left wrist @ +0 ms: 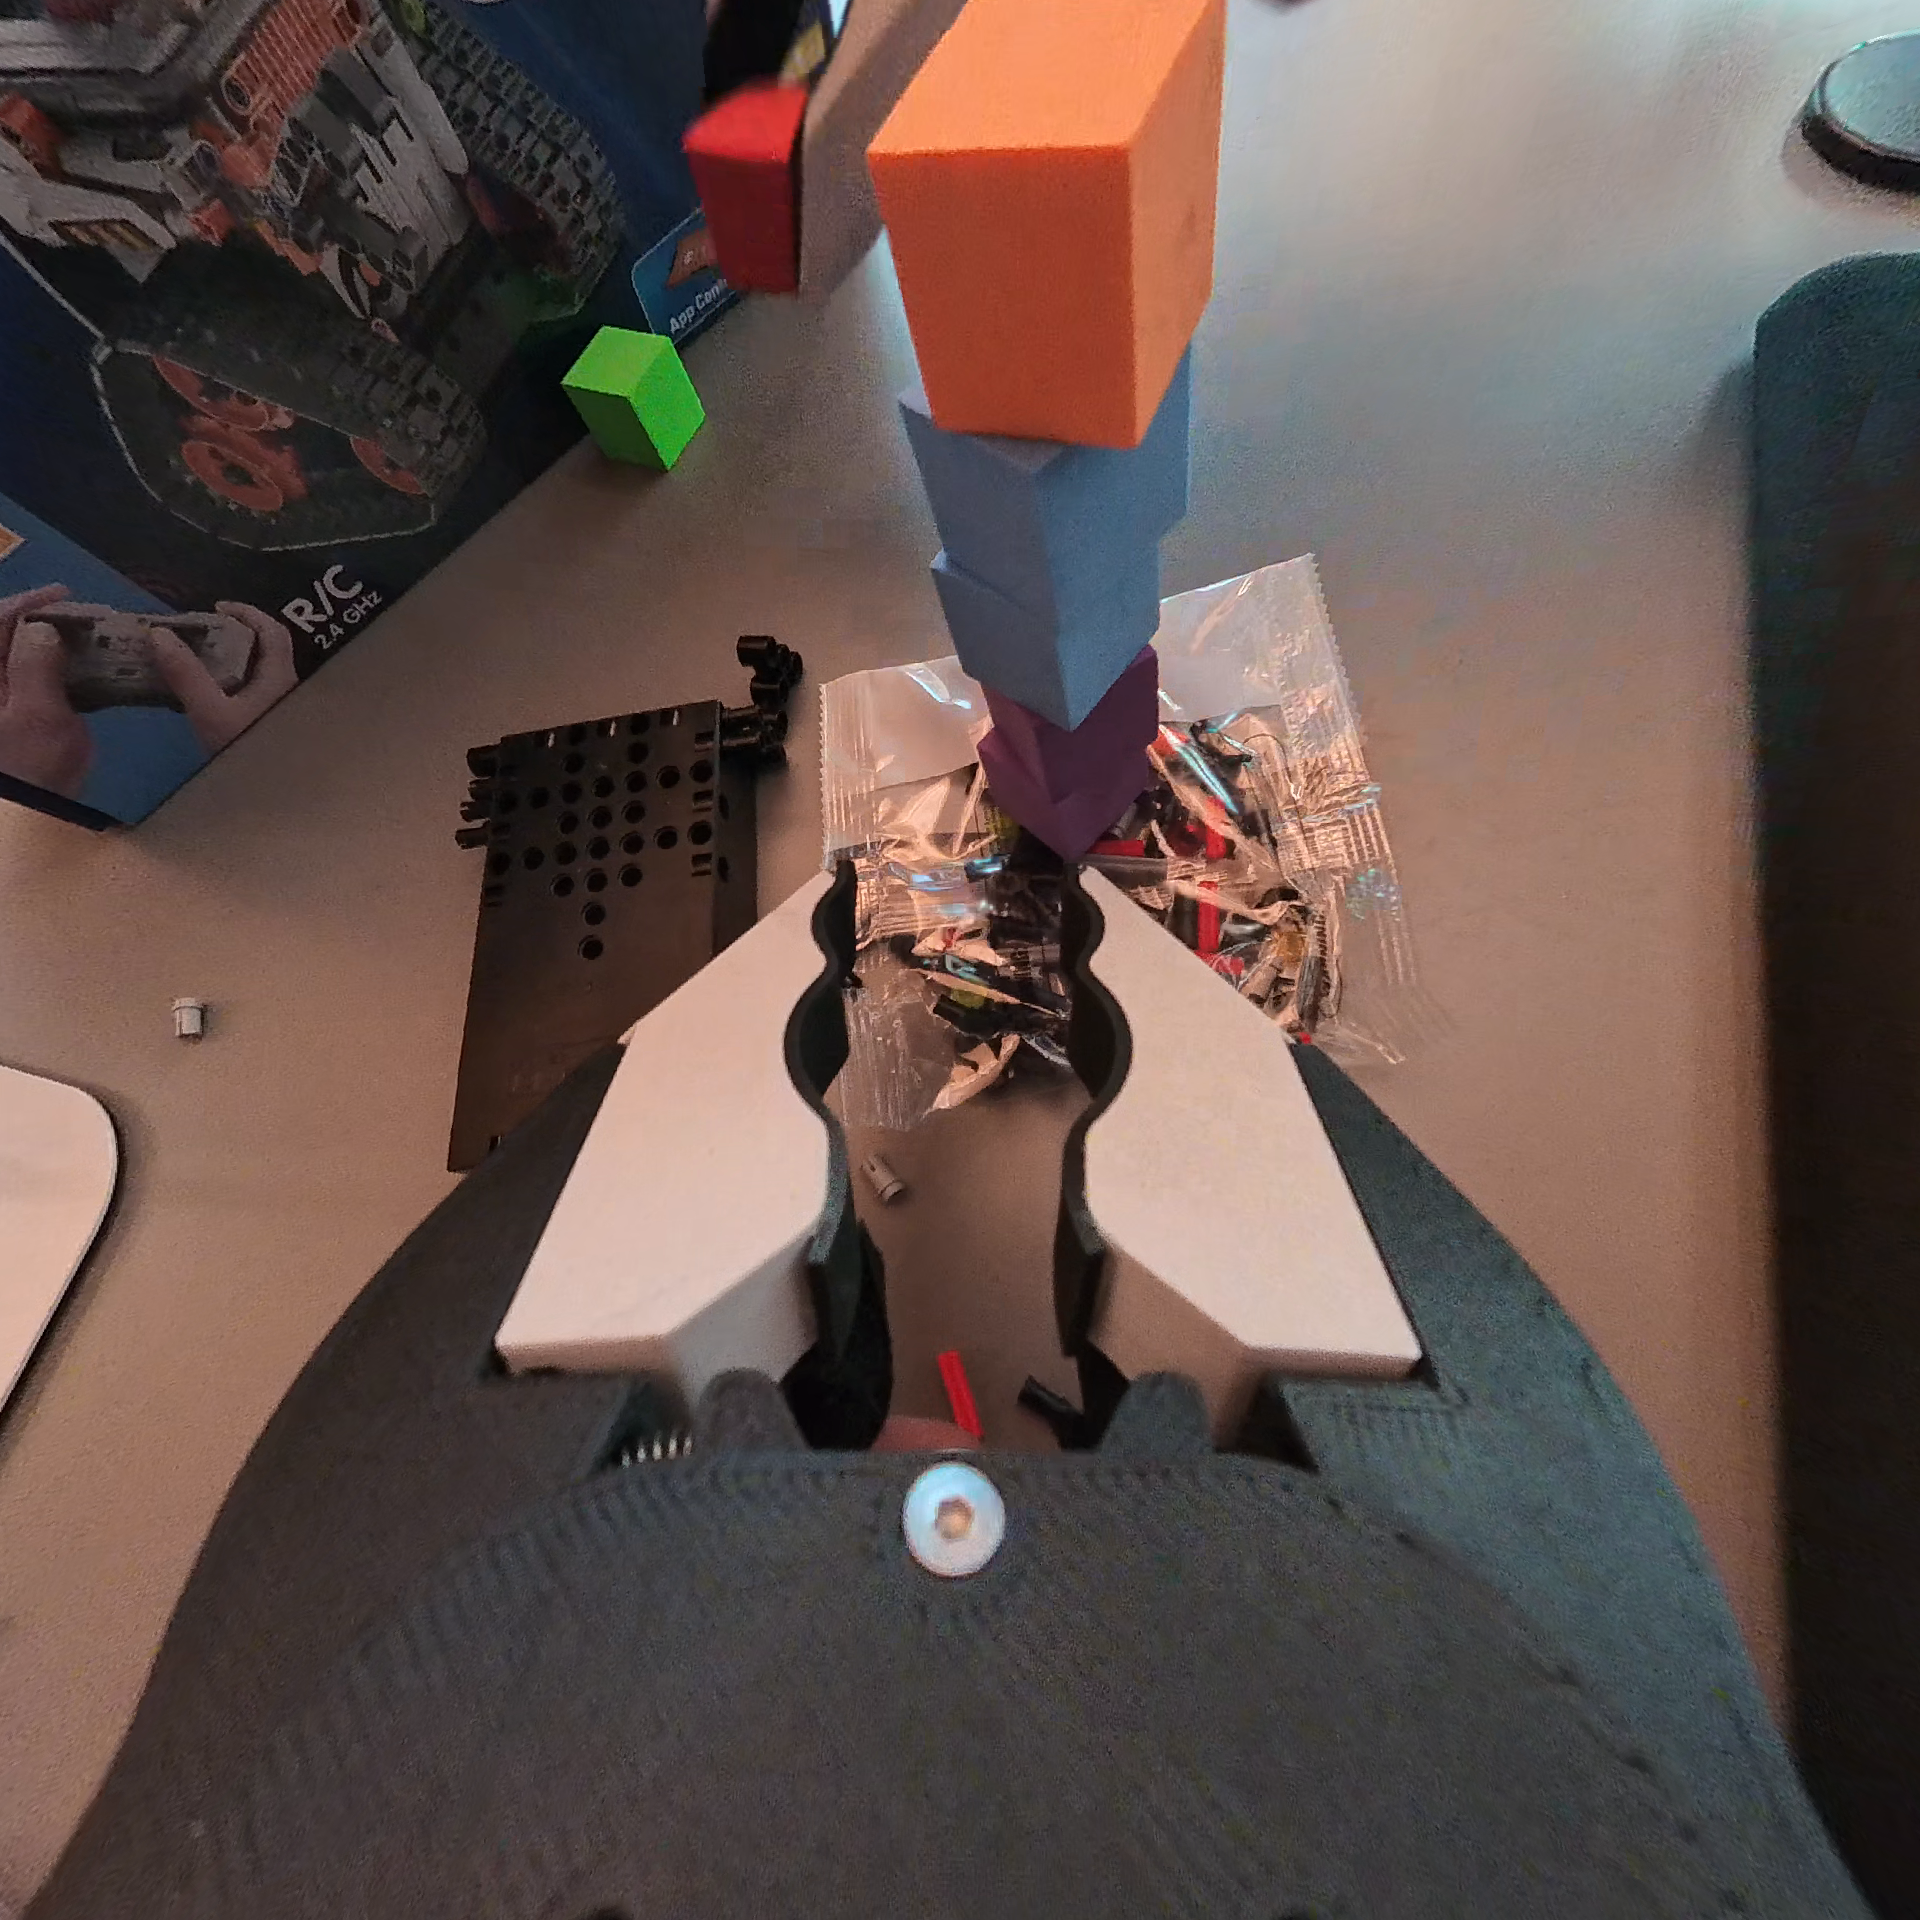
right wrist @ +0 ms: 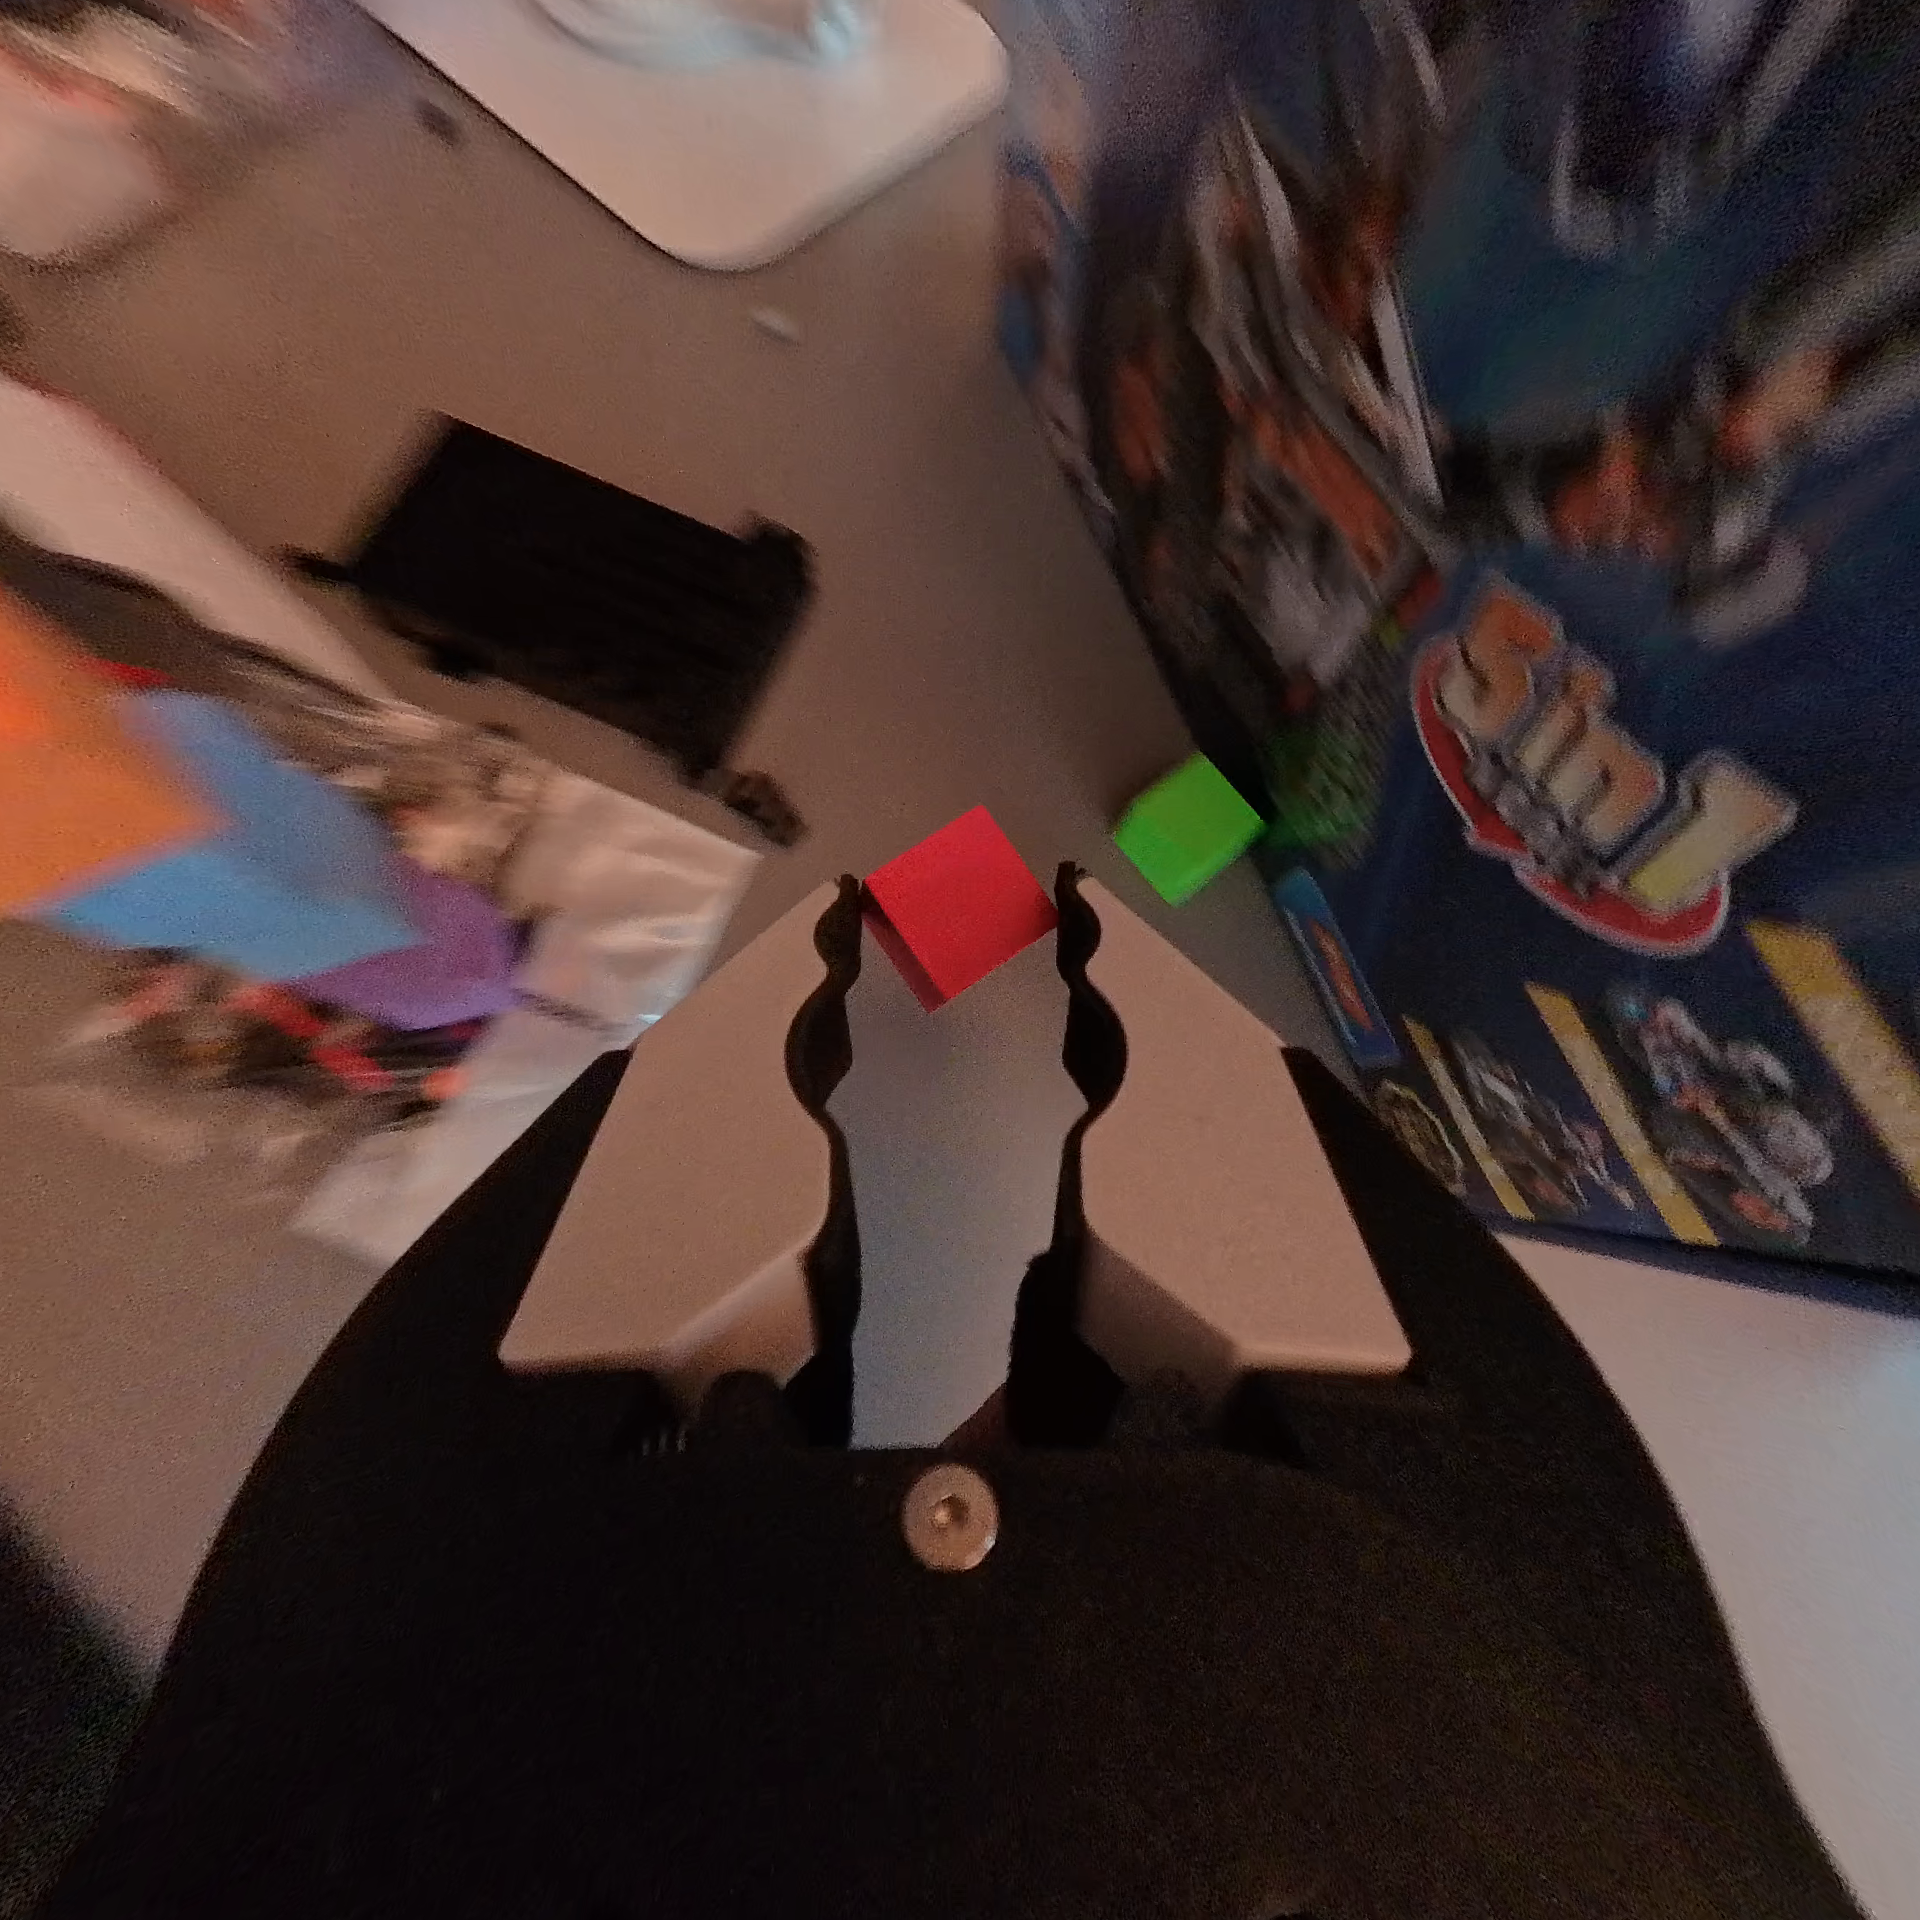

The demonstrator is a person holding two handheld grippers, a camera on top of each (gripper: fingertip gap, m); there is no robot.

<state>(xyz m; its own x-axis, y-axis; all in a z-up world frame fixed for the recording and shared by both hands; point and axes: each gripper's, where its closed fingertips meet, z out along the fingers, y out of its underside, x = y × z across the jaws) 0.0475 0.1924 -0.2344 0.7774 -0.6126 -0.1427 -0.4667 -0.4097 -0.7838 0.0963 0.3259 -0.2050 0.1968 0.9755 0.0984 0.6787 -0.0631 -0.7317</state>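
Observation:
My left gripper (left wrist: 961, 883) is open and empty, hanging over a clear plastic bag of small parts (left wrist: 1247, 831). Just past its fingertips stands a tower of cubes: a purple cube (left wrist: 1070, 769) at the bottom, two blue cubes (left wrist: 1049, 540) above it and an orange cube (left wrist: 1049, 229) on top. My right gripper (right wrist: 958, 894) is shut on a red cube (right wrist: 956, 904) and holds it above the table. The red cube also shows in the left wrist view (left wrist: 748, 187), far beyond the tower. The tower is blurred at the left of the right wrist view (right wrist: 260, 862).
A green cube (left wrist: 634, 395) (right wrist: 1184, 826) lies beside a large blue toy box (left wrist: 208, 312) (right wrist: 1558, 727). A black perforated plate (left wrist: 603, 914) (right wrist: 582, 592) lies left of the bag. A white pad (left wrist: 42, 1195), a dark object (left wrist: 1839, 831) at the right and loose small parts lie around.

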